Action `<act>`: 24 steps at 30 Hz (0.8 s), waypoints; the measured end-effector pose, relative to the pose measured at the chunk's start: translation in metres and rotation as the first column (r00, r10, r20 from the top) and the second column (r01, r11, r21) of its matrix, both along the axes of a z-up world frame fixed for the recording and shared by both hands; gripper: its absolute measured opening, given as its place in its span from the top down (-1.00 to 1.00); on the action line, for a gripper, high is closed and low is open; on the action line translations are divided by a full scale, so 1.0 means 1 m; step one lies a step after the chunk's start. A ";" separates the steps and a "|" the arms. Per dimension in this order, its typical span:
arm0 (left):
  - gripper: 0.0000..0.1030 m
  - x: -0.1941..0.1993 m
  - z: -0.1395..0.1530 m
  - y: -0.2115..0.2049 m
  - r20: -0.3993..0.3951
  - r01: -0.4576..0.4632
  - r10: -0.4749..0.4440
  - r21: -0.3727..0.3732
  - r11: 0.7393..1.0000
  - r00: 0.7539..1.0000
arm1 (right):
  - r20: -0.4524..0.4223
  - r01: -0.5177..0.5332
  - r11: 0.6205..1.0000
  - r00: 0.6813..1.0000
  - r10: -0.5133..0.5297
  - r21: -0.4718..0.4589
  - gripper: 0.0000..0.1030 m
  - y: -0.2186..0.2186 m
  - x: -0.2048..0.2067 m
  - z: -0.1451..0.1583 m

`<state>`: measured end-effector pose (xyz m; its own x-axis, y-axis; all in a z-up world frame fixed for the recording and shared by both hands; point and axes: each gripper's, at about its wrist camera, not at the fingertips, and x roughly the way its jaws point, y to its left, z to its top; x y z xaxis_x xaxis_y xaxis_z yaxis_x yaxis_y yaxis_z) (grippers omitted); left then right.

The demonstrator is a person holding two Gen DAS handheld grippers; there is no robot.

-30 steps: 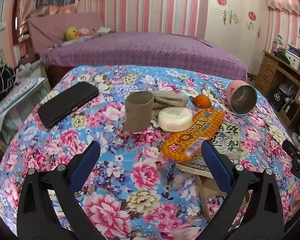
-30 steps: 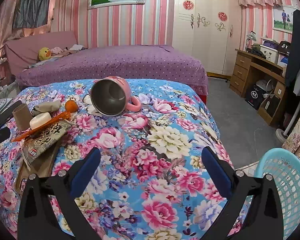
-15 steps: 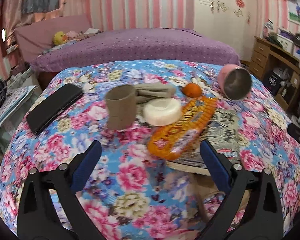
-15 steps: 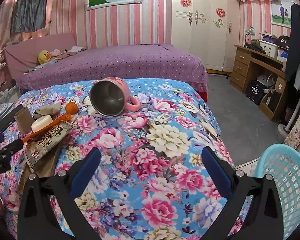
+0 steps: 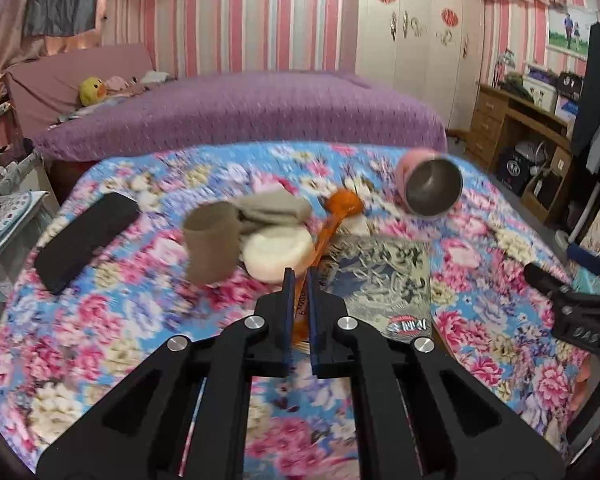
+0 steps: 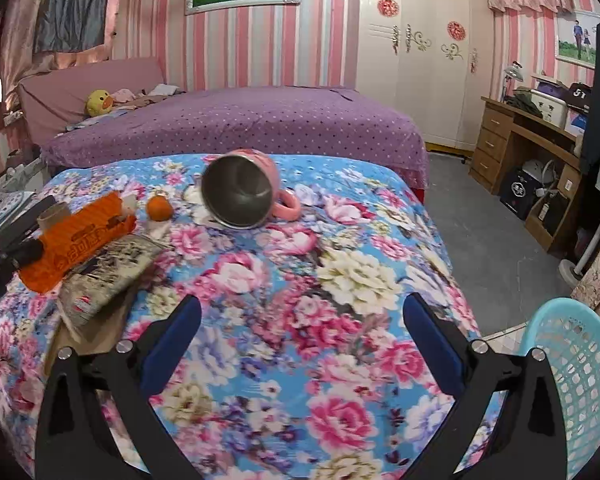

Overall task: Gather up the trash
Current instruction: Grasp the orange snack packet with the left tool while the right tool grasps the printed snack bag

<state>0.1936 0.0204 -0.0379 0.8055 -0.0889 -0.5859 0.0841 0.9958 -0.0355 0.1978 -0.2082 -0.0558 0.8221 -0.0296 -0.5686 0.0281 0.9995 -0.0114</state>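
Note:
My left gripper (image 5: pixel 299 276) is shut on the near end of a long orange snack wrapper (image 5: pixel 325 236), which stands on edge between the jaws; the right wrist view shows the wrapper (image 6: pixel 76 244) lifted at an angle off the floral bedspread (image 6: pixel 340 272). Beside it are a cardboard tube (image 5: pixel 210 248), a white round disc (image 5: pixel 278 254), a grey printed packet (image 5: pixel 380 280) and an orange fruit (image 5: pixel 342 204). My right gripper (image 6: pixel 302 332) is open and empty above the bedspread. A turquoise basket (image 6: pixel 576 384) stands on the floor at lower right.
A pink steel-lined mug (image 6: pixel 244 194) lies on its side on the bedspread. A black phone (image 5: pixel 86 236) lies at the left. Beige socks (image 5: pixel 272 210) sit behind the tube. A purple bed (image 6: pixel 236 128) lies behind, and a wooden desk (image 6: pixel 536 152) stands at the right.
My left gripper has closed from wide open onto the orange wrapper and raised it onto its edge. My right gripper stays open and has shifted slightly.

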 end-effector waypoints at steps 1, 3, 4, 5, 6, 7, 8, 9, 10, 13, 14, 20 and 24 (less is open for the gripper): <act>0.94 -0.004 0.005 0.005 0.013 -0.008 0.008 0.000 1.000 1.000 | 0.002 -0.014 1.000 1.000 0.014 0.004 -0.91 0.005 -0.001 0.001; 0.95 -0.012 0.014 0.016 0.037 -0.030 0.029 0.007 1.000 0.999 | 0.000 -0.041 0.999 0.999 0.041 0.007 -0.91 0.017 -0.001 0.002; 0.95 -0.016 0.017 0.023 0.045 -0.039 0.039 0.009 0.999 0.998 | -0.001 -0.053 0.999 0.999 0.053 0.010 -0.91 0.022 -0.001 0.002; 0.95 -0.019 0.020 0.029 0.050 -0.048 0.048 0.011 0.999 0.998 | -0.004 -0.066 0.998 0.998 0.066 0.015 -0.91 0.027 -0.001 0.003; 0.95 -0.022 0.022 0.036 0.053 -0.062 0.061 0.014 0.998 0.997 | -0.008 -0.085 0.996 0.996 0.085 0.024 -0.91 0.035 0.000 0.003; 0.95 -0.024 0.023 0.042 0.054 -0.073 0.072 0.018 0.997 0.996 | -0.012 -0.106 0.994 0.994 0.107 0.031 -0.91 0.043 0.000 0.003; 0.96 -0.025 0.024 0.048 0.055 -0.085 0.083 0.026 0.996 0.995 | -0.015 -0.125 0.992 0.992 0.126 0.035 -0.91 0.051 0.001 0.003; 0.96 -0.026 0.025 0.054 0.056 -0.102 0.099 0.039 0.994 0.993 | -0.019 -0.140 0.989 0.990 0.141 0.036 -0.91 0.058 0.002 0.004; 0.96 -0.026 0.026 0.060 0.056 -0.114 0.111 0.044 0.993 0.992 | -0.024 -0.153 0.988 0.988 0.154 0.036 -0.91 0.065 0.003 0.003; 0.96 -0.025 0.025 0.078 0.036 -0.139 0.138 0.030 0.990 0.990 | -0.052 -0.196 0.980 0.979 0.197 0.022 -0.91 0.089 0.007 -0.001; 0.96 -0.024 0.023 0.083 0.023 -0.148 0.148 0.026 0.989 0.989 | -0.063 -0.208 0.978 0.976 0.208 0.014 -0.91 0.096 0.009 -0.003; 0.96 -0.023 0.014 0.086 -0.007 -0.151 0.152 0.064 0.986 0.988 | -0.179 -0.256 0.966 0.952 0.247 -0.027 -0.49 0.124 0.028 -0.025; 0.96 -0.022 0.015 0.081 0.000 -0.138 0.138 0.055 0.989 0.990 | -0.177 -0.278 0.961 0.945 0.276 0.016 0.45 0.120 0.027 -0.025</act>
<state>0.1720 0.1011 -0.0225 0.8056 0.0553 -0.5898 -0.0544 0.9983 0.0193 0.2251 -0.0878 -0.0809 0.6856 0.1793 -0.7056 -0.2529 0.9675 0.0001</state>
